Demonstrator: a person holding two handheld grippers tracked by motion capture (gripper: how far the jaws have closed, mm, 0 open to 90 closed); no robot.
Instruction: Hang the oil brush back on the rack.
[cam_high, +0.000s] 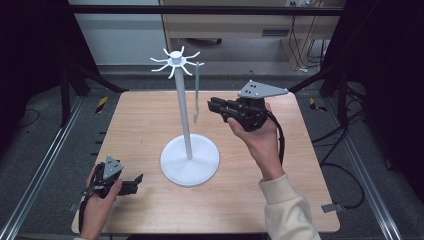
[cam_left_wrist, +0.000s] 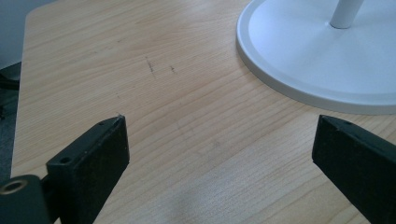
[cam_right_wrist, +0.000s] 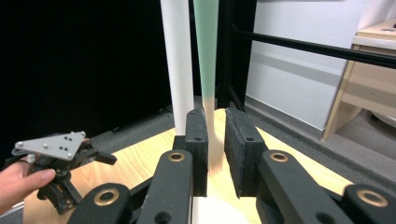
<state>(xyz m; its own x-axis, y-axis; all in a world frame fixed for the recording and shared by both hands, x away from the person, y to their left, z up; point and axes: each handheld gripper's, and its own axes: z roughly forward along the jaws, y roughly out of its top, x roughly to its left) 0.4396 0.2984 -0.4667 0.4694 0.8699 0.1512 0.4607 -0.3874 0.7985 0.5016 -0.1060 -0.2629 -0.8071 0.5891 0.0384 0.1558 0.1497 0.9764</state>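
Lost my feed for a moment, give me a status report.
Left gripper open, low by the stand's base. Right gripper narrowly open around the green strip hanging from the stand. Nothing in the way.

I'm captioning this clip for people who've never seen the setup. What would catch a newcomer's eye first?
Most striking is the tall white stand at the middle of the wooden table, its top ringed with curved hooks, a pale green strip hanging from one. The right gripper is raised beside that strip; in its own view the jaws stand narrowly apart with the strip's lower end between them. The left gripper rests low near the table's front left, jaws wide apart.
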